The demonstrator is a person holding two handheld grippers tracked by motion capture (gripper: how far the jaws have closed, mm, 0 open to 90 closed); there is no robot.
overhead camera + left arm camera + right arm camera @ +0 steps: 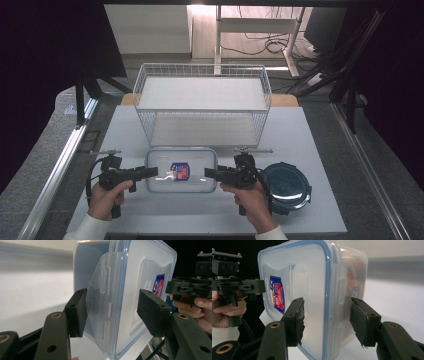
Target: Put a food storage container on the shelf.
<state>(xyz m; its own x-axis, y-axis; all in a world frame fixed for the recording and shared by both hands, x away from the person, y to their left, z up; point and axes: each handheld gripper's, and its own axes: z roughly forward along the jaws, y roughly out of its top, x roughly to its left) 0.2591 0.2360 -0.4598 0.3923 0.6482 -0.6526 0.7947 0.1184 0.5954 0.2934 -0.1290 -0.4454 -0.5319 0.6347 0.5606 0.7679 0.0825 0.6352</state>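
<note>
High view: a clear, rectangular lidded container [181, 170] sits at lower centre of the frame, on the white table [310, 135], in front of a white wire basket [202, 102] at upper centre. A dark round lidded container [286, 186] lies at lower right. The left gripper [150, 172] meets the clear container's left end and the right gripper [212, 173] its right end, each held in a hand.

Left gripper view: the jaws straddle the container's end, one pad [77, 312] against the hinged locking flap [100, 305], the other [152, 311] against the lid face. Right gripper view: both pads [297, 320] press the lid and the side wall at the blue-rimmed edge. Each gripper is thus clamped on an end of the container.

Judgement: the box is stiff, smooth plastic, probably light, with little visible inside beyond a label. The glossy walls may slip and the flaps can flex, so the firm rim at each short end is the better hold, kept level between both hands.
</note>
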